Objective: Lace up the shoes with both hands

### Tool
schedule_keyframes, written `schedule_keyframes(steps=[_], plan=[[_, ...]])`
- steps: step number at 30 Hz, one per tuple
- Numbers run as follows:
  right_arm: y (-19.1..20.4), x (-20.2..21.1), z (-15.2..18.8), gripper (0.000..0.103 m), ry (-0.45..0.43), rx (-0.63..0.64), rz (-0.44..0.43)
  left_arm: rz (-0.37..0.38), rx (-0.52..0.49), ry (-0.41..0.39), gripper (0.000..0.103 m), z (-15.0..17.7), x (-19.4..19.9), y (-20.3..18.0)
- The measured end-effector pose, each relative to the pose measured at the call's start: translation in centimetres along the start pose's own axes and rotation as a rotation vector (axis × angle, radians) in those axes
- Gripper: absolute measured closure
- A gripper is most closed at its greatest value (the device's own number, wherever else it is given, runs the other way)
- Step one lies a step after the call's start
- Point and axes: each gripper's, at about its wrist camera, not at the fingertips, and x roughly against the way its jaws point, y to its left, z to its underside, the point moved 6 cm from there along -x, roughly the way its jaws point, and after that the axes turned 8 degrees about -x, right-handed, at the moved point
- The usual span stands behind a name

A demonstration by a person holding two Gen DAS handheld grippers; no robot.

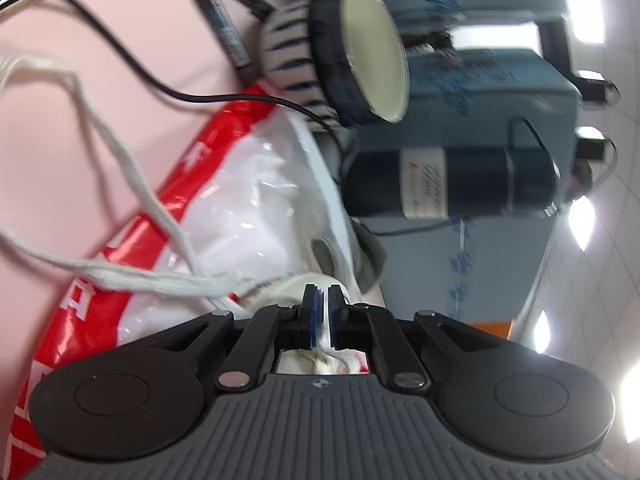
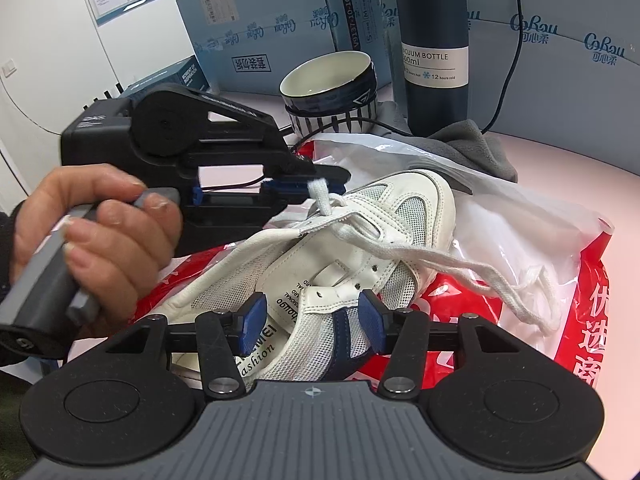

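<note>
- Left gripper (image 2: pixel 320 184): jaws pressed together on the white lace (image 2: pixel 320 196). In the left wrist view the lace (image 1: pixel 326 344) runs between the blue pads (image 1: pixel 316 312) with no gap visible.
- Left gripper position: above the toe end of the lacing, held by a hand (image 2: pixel 100 232) wrapped around the grey handle.
- Right gripper (image 2: pixel 312 320): jaws spread, one blue pad on each side of the shoe's tongue area. The pads (image 2: pixel 252 320) stand near the upper; contact cannot be told.
- Shoe (image 2: pixel 360 240): white, with mesh panels and a navy stripe, lying on a red-and-white bag (image 2: pixel 540 240) on the pink table (image 2: pixel 580 156).
- Lace routing: one pinched end rises from the eyelets near the toe; the loose length trails off the shoe across the bag to the right in the right wrist view.
- Loose lace in the left wrist view: strands hang and loop to the left over the bag (image 1: pixel 240 200).
- Behind the shoe: a grey cloth (image 2: pixel 472 144), a dark-rimmed bowl (image 2: pixel 332 84), a dark blue bottle (image 2: pixel 432 40) and blue boxes (image 2: pixel 260 28).
- A black cable (image 2: pixel 508 60) runs down past the bottle.
</note>
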Motion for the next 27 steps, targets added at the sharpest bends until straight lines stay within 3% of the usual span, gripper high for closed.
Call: schedule_keyframes(steps=[3,6,8,11,13,17,21,27], plan=[[0.0,0.0,0.0,0.053,-0.002,-0.005,-0.002,0.021,-0.036,0.01,0.099,0.5,0.4,-0.5],[0.0,0.0,0.0,0.052,-0.003,-0.006,-0.006,0.047,-0.037,0.01,0.089,0.7,0.7,-0.7],[0.0,0.0,0.0,0.052,-0.003,-0.006,-0.007,0.043,-0.052,0.008,0.089,0.8,0.8,-0.8],[0.0,0.1,0.0,0.052,-0.003,-0.005,-0.008,0.024,-0.103,-0.007,0.093,0.8,1.1,-1.2],[0.0,0.1,0.0,0.052,-0.004,-0.006,-0.008,0.017,-0.162,-0.016,0.101,0.8,1.4,-1.7],[0.0,0.2,0.1,0.051,-0.006,-0.008,-0.01,-0.077,-0.394,-0.06,0.101,1.1,2.1,-3.2],[0.0,0.1,0.1,0.051,-0.005,-0.009,-0.012,-0.181,-0.564,-0.102,0.101,1.4,2.5,-3.9],[-0.1,0.1,0.1,0.051,-0.003,-0.007,-0.016,-0.233,-0.648,-0.146,0.101,1.0,3.4,-3.9]])
